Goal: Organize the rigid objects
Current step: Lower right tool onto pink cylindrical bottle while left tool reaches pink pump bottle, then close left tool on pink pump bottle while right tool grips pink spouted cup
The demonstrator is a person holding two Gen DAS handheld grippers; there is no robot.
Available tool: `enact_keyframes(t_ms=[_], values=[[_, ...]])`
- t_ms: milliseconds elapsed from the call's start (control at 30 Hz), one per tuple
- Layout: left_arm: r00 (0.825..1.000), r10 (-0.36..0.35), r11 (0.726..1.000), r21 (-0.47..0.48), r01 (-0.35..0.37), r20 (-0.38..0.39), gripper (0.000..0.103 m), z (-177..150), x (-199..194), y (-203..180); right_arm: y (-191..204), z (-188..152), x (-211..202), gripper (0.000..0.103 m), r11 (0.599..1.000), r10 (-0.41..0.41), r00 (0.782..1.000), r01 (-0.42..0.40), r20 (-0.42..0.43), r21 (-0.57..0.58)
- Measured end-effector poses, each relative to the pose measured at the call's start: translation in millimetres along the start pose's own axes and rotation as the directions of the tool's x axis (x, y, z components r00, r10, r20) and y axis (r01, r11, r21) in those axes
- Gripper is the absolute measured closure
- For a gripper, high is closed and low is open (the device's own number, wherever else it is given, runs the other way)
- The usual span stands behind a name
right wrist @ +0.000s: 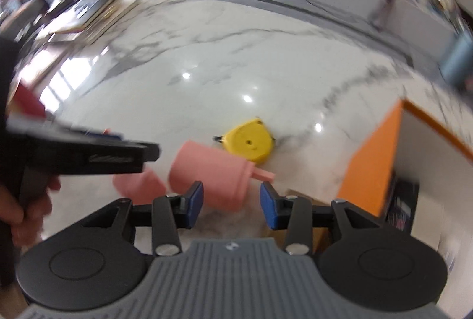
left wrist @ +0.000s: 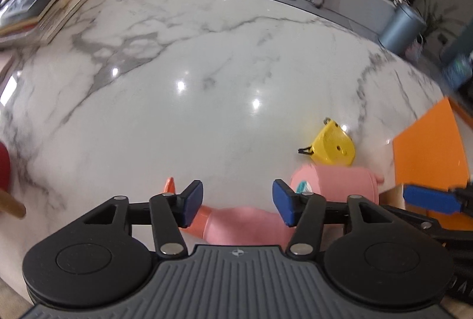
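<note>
Both grippers hung low over the marble surface [left wrist: 207, 68] with nothing gripped. The left gripper [left wrist: 238, 202] had its jaws wide open, straddling a pink toy body [left wrist: 245, 223] lying on the surface beneath them, its orange end [left wrist: 171, 185] poking out to the left. The right gripper [right wrist: 231, 208] was likewise wide open, just short of a pink cup [right wrist: 212, 174] lying on its side. A yellow tape measure [right wrist: 249, 143] lay just behind the cup, and an orange box [right wrist: 375, 168] stood to the right, near the edge.

The step in hand looked like the approach to a pick: neither jaws had closed yet. Next, the left gripper would probably need to drop a little and close across the toy's narrower part, while the right squared up on the cup before carrying it toward the box. Motion blur in the right view made finer contact hard to judge.
</note>
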State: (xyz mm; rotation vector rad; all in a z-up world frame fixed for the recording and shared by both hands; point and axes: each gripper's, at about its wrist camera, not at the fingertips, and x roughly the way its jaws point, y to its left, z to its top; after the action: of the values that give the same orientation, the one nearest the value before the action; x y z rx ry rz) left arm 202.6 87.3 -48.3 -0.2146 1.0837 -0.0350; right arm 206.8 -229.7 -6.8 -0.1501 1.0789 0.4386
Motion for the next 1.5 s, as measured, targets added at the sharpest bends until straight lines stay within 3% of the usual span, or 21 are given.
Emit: enact_keyframes(t_ms=[200, 333, 400, 567, 733, 800, 967, 1200, 1500], values=[[1.0, 0.013, 0.994, -0.113, -0.014, -0.01, 0.036, -4, -9, 11, -14, 4, 7, 0.059, 0.979, 0.026, 1.0, -0.026, 0.001, 0.204], [0.998, -0.043, 0.967, -0.251, 0.031, -0.042, 0.035, -11, -13, 29, 3, 11, 12, 0.053, 0.995, -0.005, 1.0, 0.002, 0.027, 0.1], [0.998, -0.052, 0.966, -0.257, 0.039, -0.046, 0.035, -11, -10, 29, 7, 14, 18, 0.054, 0.997, -0.025, 1.0, 0.024, 0.011, 0.07], [0.994, -0.102, 0.945, -0.315, 0.083, -0.043, 0.035, -8, 0, 31, 1, 16, 28, 0.054, 0.991, 0.017, 1.0, -0.013, -0.026, 0.136], [0.997, -0.062, 0.972, -0.229, 0.051, -0.037, 0.041, -5, 9, 18, 12, 17, 31, 0.053, 0.997, 0.041, 0.999, -0.04, -0.021, 0.061], [0.999, -0.026, 0.986, -0.167, 0.019, -0.041, 0.048, -4, 12, 10, 16, 18, 31, 0.054, 0.998, 0.053, 0.998, -0.052, -0.025, 0.028], [0.999, 0.017, 0.999, -0.033, -0.018, -0.033, 0.052, -9, 10, -2, 21, 22, 29, 0.058, 0.998, 0.007, 1.0, -0.009, -0.026, -0.055], [0.999, 0.033, 0.999, -0.004, -0.033, -0.016, 0.057, -9, 8, -4, 22, 32, 25, 0.058, 0.999, -0.022, 0.999, 0.023, 0.037, -0.031], [0.999, 0.042, 0.999, -0.034, -0.042, -0.002, 0.058, -5, 7, 5, 40, 30, 49, 0.063, 0.982, -0.059, 0.998, 0.062, 0.021, -0.176]])
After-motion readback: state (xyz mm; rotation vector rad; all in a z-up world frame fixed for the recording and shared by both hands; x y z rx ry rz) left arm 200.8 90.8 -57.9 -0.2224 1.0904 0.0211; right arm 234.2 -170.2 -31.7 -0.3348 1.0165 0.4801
